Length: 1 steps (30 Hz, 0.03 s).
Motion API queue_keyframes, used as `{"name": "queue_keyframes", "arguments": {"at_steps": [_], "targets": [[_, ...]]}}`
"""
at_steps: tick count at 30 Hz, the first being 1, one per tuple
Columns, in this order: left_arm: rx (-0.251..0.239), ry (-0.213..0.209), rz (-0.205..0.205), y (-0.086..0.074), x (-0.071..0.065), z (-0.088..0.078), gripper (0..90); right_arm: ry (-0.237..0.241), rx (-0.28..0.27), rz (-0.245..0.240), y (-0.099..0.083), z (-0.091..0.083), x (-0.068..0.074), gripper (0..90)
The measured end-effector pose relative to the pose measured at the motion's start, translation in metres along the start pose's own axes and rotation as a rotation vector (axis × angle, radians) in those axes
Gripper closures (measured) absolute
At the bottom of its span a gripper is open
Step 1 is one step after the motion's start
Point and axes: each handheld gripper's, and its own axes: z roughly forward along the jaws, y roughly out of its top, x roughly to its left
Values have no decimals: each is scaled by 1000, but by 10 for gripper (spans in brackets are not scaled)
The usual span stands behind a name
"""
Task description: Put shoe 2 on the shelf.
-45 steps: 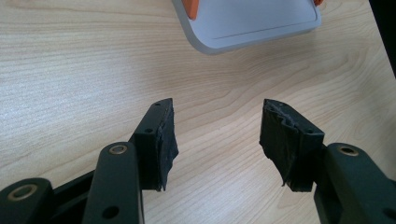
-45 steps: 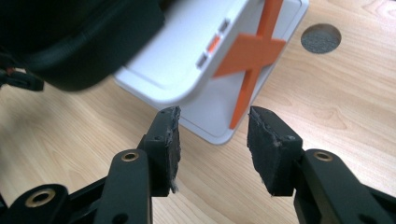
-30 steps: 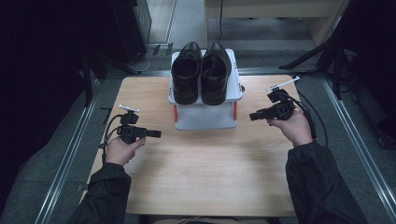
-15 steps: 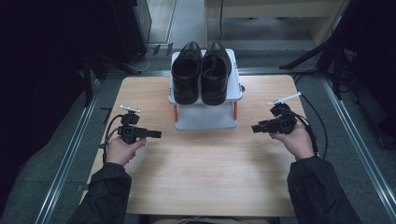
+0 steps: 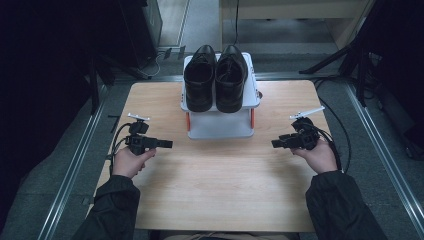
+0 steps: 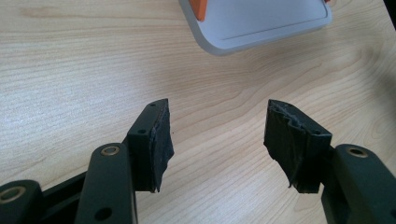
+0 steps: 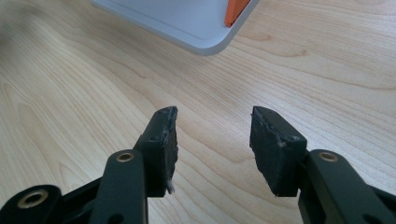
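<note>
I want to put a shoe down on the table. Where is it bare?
The wooden table is bare in front of the white rack, between the left gripper and right gripper, down to the near edge. The rack top is crowded: the black shoes cover it.

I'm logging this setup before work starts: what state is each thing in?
Left shoe: upright on the rack's top shelf, untouched.
Right shoe: upright beside it, touching.
Rack: standing at the table's far edge.
Left gripper: open, empty, over bare table.
Right gripper: open, empty.
</note>
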Motion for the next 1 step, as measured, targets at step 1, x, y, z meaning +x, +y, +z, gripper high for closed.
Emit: {"name": "queue_keyframes", "arguments": {"at_steps": [1], "targets": [[0,1,-3,0,0,0,408,1,-6,-2,0,-1,0,521]]}}
